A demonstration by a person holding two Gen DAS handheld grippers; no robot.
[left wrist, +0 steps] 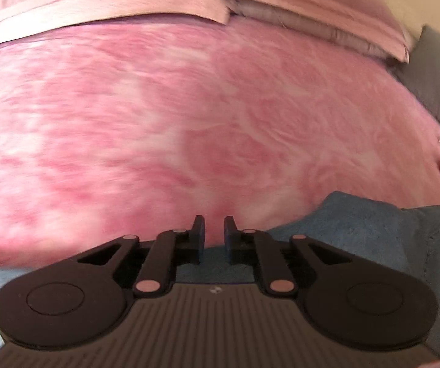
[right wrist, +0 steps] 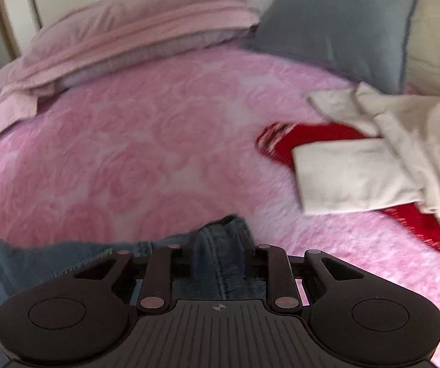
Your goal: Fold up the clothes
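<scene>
the pink blanket [right wrist: 134,141] fills both views, with pink pillows [right wrist: 134,27] across the upper left of the right wrist frame and a grey cushion [right wrist: 339,21] at the upper right; on the right side of that frame a pile of white cloth [right wrist: 351,178] lies on top of something red [right wrist: 284,141]. the jeans [right wrist: 220,257] sit low in both frames, close to the grippers: in the left wrist view they spread along the bottom edge and bulge up at the lower right [left wrist: 357,230]. their long axis seems to run left to right along the bottom of the frames, though both ends are cut off, so i can't say which way the waist or hems point. the right gripper [right wrist: 220,263] is pinching a bunched ridge of denim, a seam running down the fold between its fingers. the left gripper [left wrist: 214,233] has its fingers close together with a narrow gap, and i see nothing caught in it; it hangs over the edge of the jeans. the worry, to my eye, is that only one end is held: if the right one lifts or pulls across, the free denim could drag on the fluffy pile, twist, and land crooked. the pinch is on a thick bunch, so part of it might slip out under the weight. a wide swing to the right of the frame could also brush the white pile and muddle it.
</scene>
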